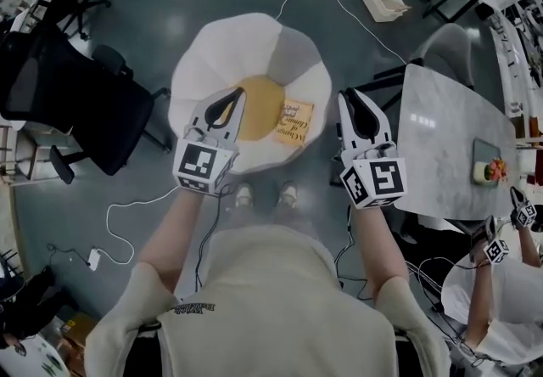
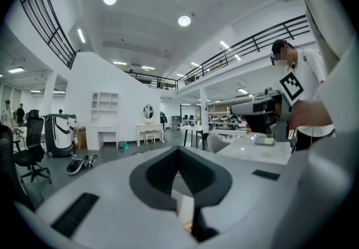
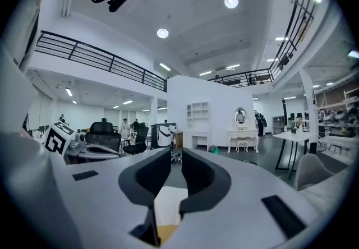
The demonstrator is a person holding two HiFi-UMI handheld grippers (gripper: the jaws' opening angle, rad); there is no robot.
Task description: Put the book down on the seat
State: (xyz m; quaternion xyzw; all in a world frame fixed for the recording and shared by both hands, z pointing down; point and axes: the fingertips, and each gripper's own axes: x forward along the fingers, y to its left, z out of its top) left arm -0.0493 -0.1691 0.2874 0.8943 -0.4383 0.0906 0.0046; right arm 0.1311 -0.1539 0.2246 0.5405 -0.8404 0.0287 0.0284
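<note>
A large open lab-like office hall: a mezzanine railing [image 3: 101,58], office chairs [image 1: 76,102], a marble worktop [image 1: 441,154] and loose floor cables [image 1: 348,6].

The person's left forearm [image 1: 174,227] and right forearm [image 1: 373,239] reached forward from the torso, side by side and well apart. The left gripper [image 1: 233,97] pointed toward the far side, its jaw tips closed together on nothing. The right gripper [image 1: 349,97] pointed the same way, roughly level, its jaws parted by a narrow slit and empty.
</note>
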